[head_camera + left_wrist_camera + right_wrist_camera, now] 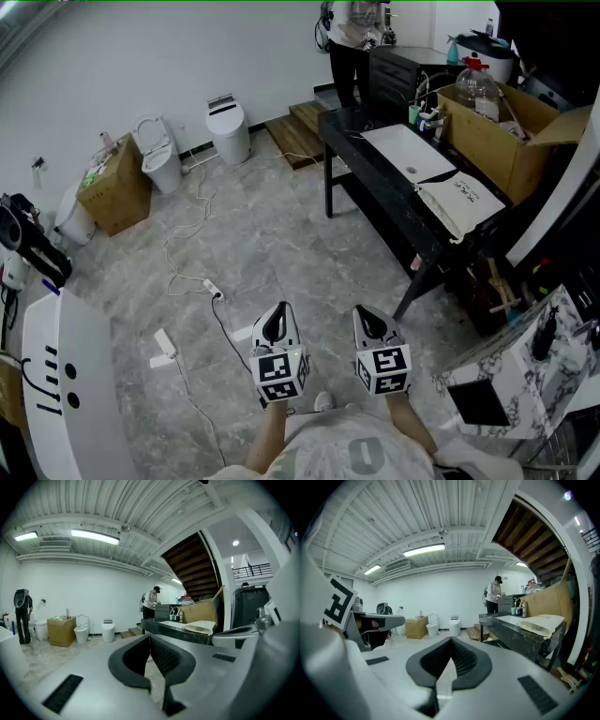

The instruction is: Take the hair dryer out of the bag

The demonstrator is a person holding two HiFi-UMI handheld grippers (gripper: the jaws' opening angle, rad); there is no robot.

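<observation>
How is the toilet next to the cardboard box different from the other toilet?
The toilet by the box has its lid up; the other toilet has its lid down. The first stands right beside the cardboard box; the other stands alone, nearer the wooden steps. Both are white and stand by the wall.

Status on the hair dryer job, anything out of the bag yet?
Done: nothing. The cloth bag lies on the black table, and no hair dryer is in sight. In hand: nothing. The left gripper and right gripper are both shut and empty, over the floor, short of the table. Left: reach the bag, open it and pull the dryer out.
</observation>
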